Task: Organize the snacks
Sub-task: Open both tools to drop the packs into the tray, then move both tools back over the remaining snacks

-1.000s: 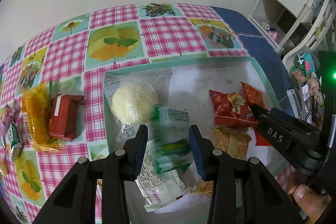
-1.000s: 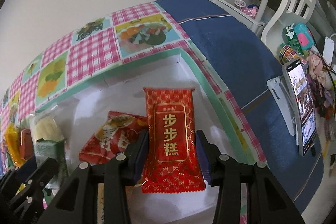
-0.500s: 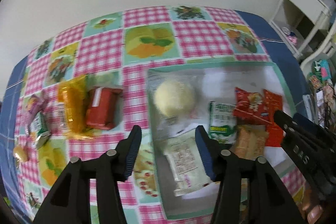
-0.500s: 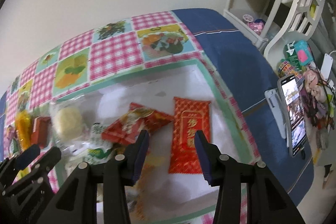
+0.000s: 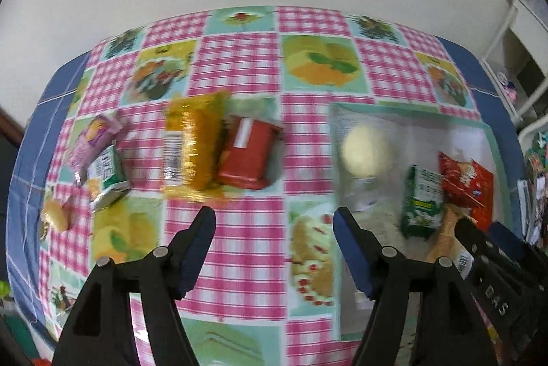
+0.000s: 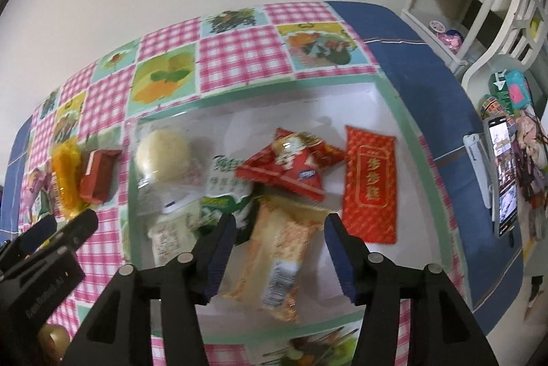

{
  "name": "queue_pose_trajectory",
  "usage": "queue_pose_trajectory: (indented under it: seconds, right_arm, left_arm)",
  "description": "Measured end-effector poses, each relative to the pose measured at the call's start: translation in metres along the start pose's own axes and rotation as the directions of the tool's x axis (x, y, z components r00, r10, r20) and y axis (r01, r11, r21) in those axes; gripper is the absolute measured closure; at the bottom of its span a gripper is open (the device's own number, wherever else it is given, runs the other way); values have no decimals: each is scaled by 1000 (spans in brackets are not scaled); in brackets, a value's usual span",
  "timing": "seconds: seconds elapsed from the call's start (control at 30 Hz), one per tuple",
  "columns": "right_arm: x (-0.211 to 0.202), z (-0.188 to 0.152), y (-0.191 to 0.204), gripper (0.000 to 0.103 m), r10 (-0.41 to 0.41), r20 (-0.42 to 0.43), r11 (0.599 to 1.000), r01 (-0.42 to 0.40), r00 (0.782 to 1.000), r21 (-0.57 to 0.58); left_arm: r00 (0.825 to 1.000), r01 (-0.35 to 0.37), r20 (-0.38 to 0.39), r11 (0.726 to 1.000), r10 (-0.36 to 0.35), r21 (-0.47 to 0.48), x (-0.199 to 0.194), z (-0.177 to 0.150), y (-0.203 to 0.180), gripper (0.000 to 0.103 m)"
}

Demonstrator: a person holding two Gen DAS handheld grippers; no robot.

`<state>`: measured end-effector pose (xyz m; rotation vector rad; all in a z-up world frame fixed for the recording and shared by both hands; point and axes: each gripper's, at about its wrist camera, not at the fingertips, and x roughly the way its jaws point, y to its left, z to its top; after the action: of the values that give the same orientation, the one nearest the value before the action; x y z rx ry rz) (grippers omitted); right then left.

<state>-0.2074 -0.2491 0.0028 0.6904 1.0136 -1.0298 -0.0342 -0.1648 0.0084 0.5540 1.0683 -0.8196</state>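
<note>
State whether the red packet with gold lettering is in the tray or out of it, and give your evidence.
In. The red packet lies flat on the tray's white floor, inside its green rim, apart from the open right claw.

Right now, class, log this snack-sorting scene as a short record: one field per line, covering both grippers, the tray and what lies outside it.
left gripper: open, empty, above the checked tablecloth
right gripper: open, empty, above the tray
tray: holds the red packet with gold characters, round bun, green packet, orange packet, red chip bag
outside tray: yellow packet, red box, purple packet
</note>
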Motion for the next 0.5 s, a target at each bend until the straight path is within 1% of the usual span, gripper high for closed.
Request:
queue_pose_trajectory:
  seconds: [0.03,0.07,0.2,0.27,0.3,0.4,0.5]
  right_arm:
    - [-1,-1,3,38,3,-1,1000,-3,1000,-4]
    - [-1,-3,9,37,7,-1,1000,-7,1000,-14]
    - [-2,-10,29,28,33,-11,998,-34,999,-46]
    - [-2,-13,37,26,51,-17,997,-52,999,-60]
    - [-2,-15,41,25,55,-20,996,-57,998,-66]
    - [0,-19,55,23,57,-28,994,-60,998,-95]
    - [1,-22,66,12,64,-34,991,-67,997,-118]
  left_arm:
    - [1000,-6,-3,1000,6,-18,1,0,8,21]
    - [1000,-8,-6,999,8,-31,2,0,13,19]
    - [999,-31,-12,997,30,-66,6,-3,35,18]
    - [999,-46,-8,996,45,-71,5,-3,42,13]
    - [999,-51,-6,996,51,-76,5,-4,45,8]
    - [998,-57,2,994,57,-90,2,-5,57,8]
    - [998,-66,5,993,67,-101,0,-7,68,8]
